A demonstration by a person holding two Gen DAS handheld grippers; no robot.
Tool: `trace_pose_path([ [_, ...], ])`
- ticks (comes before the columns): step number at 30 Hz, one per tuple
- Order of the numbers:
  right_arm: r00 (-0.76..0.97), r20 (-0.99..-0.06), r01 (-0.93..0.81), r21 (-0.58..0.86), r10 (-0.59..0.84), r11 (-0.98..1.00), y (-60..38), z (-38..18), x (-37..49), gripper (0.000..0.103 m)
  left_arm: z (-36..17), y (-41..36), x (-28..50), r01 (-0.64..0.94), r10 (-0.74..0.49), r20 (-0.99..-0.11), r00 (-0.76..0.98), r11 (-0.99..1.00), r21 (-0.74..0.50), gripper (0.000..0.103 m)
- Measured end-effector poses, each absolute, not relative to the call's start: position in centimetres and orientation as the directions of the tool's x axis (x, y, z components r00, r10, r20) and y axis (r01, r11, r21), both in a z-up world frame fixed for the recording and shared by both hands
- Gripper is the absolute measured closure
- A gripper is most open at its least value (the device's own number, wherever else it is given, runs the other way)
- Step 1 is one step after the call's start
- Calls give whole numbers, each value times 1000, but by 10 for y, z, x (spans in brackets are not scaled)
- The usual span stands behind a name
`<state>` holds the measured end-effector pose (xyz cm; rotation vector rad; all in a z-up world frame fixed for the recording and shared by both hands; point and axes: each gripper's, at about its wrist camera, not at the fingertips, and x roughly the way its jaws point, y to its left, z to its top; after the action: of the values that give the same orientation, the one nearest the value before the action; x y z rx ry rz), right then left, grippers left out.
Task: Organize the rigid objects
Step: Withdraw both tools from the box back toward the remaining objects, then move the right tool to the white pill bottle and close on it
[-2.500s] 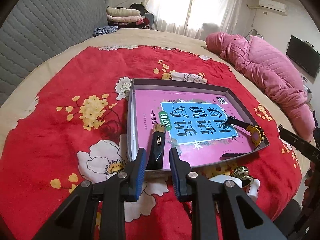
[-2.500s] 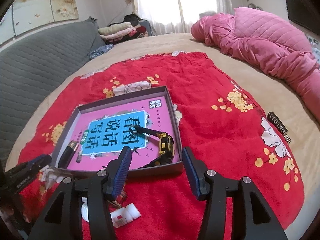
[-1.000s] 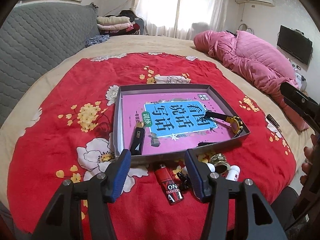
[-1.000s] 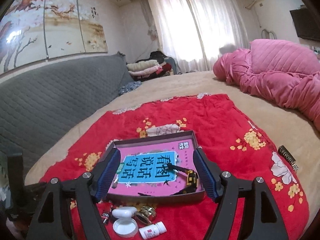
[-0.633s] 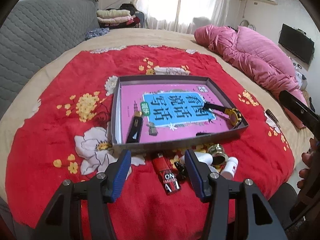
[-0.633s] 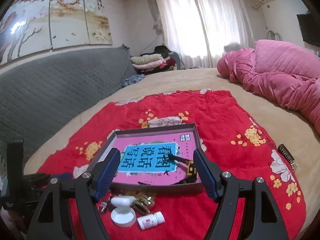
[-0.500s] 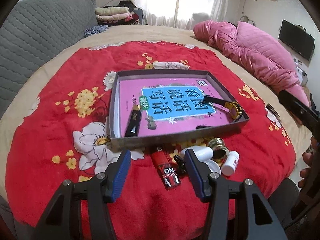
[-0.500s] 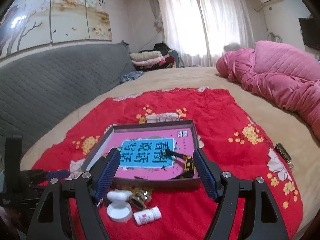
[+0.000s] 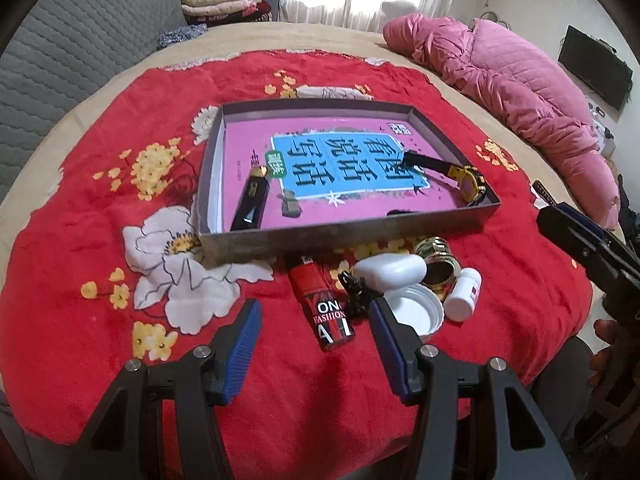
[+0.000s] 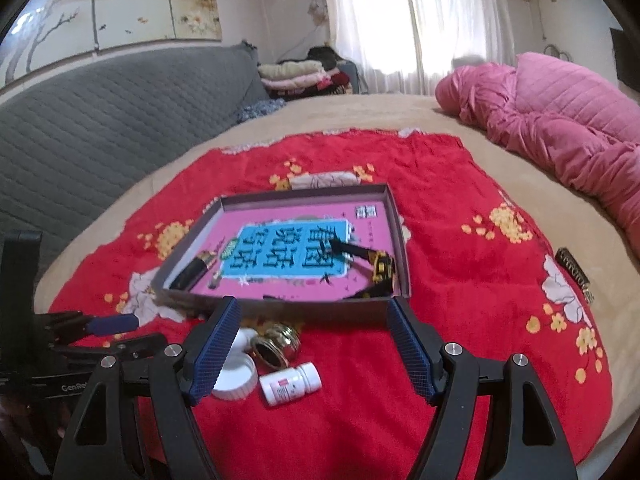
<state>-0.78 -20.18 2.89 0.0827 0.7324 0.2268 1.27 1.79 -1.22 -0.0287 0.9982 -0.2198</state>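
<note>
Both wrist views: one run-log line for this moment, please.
left gripper: open, empty, above red lighter | right gripper: open, empty, above pill bottle | tray: holds watch, black lighter

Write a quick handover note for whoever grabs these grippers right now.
Left gripper: open, empty, above the red lighter.
Right gripper: open, empty, near the small white bottle.
Done: black lighter and watch lie in the grey tray.
Left: red lighter, black clip, white case, white lid, gold jar and white bottle lie on the red blanket in front of the tray.
</note>
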Motion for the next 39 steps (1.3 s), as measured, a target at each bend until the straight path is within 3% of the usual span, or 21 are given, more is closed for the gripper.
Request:
trace_pose_path([
  [18, 552, -810, -177, 116, 196, 977, -194, -19, 4, 27, -34, 14, 17, 154, -201, -873, 444, 977, -147, 48],
  [39, 460, -861, -225, 122, 216, 967, -180, -44, 9, 27, -51, 11, 24, 109, -155, -900, 407, 987, -120, 48],
])
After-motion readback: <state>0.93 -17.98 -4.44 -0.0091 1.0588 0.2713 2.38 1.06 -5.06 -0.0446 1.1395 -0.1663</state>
